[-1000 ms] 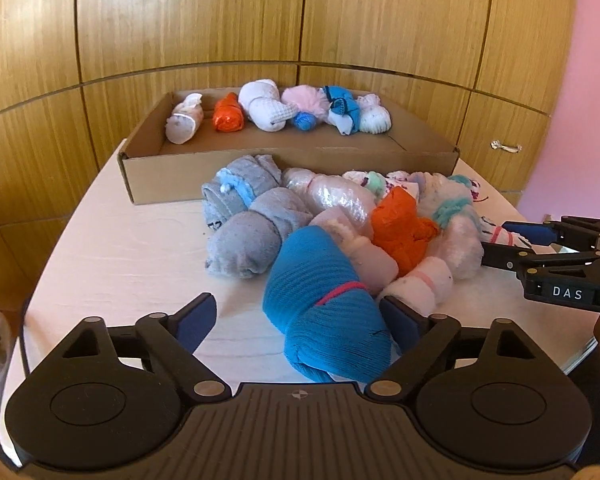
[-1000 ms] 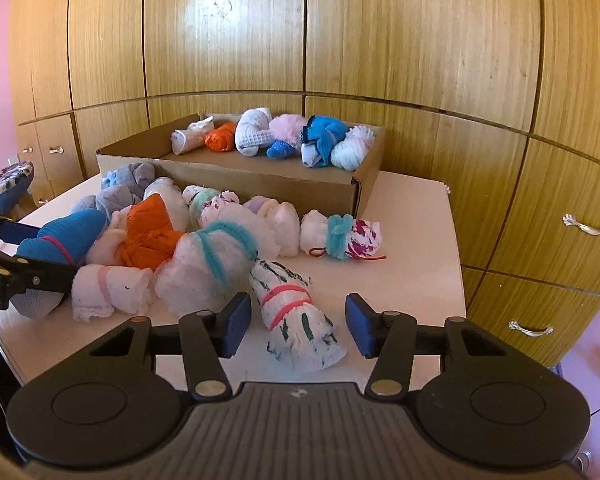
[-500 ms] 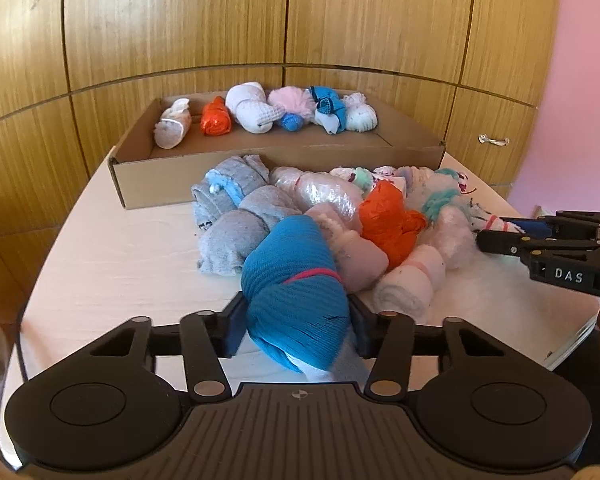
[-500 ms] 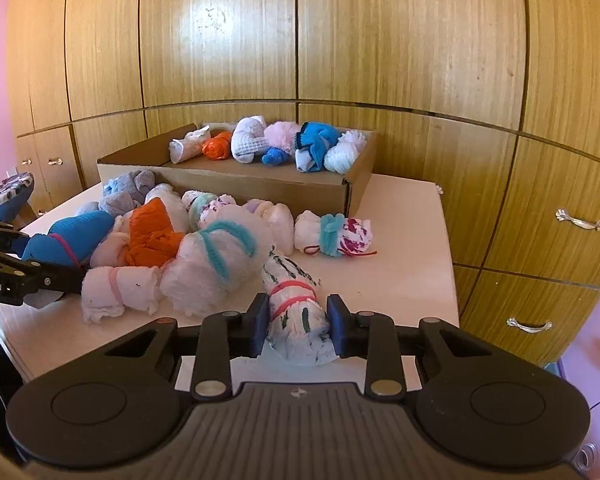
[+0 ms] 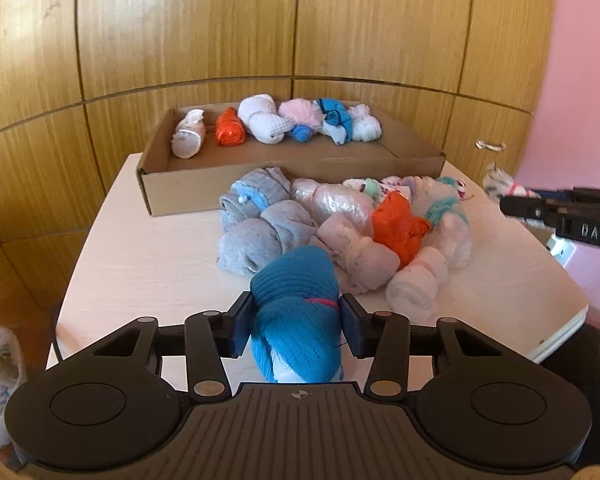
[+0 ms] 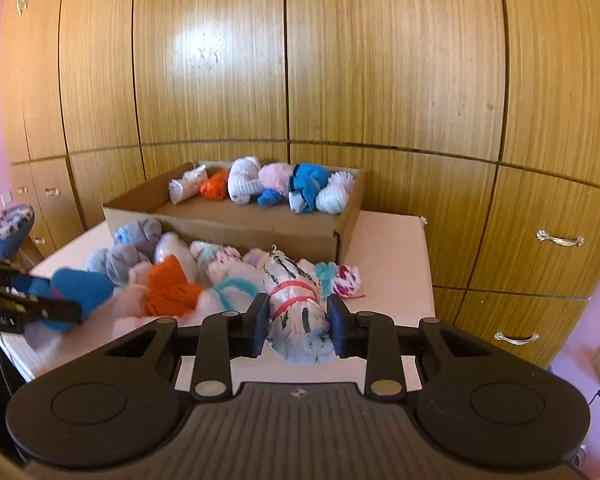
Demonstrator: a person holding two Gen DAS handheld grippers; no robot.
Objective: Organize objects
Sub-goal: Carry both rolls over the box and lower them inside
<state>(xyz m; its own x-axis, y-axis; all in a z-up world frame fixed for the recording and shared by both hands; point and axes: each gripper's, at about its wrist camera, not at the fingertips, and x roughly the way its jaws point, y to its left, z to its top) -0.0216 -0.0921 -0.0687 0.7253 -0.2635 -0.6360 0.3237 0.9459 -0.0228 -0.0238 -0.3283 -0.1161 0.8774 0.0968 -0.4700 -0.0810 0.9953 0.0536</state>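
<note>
My left gripper [image 5: 298,322] is shut on a blue sock roll [image 5: 296,312] with a pink band, lifted above the white table [image 5: 140,264]. My right gripper [image 6: 299,322] is shut on a white sock roll [image 6: 298,312] with dark stripes and a red band, also lifted. A pile of several sock rolls [image 5: 340,224] lies on the table before a cardboard box [image 5: 204,188]. The box holds several rolls along its far wall [image 5: 276,124]. The right gripper shows at the right of the left wrist view [image 5: 516,204]; the left gripper shows at the left of the right wrist view [image 6: 66,304].
Wooden cabinet doors [image 6: 300,80] stand behind the table. Drawers with metal handles [image 6: 560,238] are to the right. The table's near edge [image 5: 560,332] lies close to both grippers. A patterned cushion [image 6: 4,224] sits far left.
Both grippers closed on their sock rolls and lifted them off the table. The views rose and pulled back from the pile.
</note>
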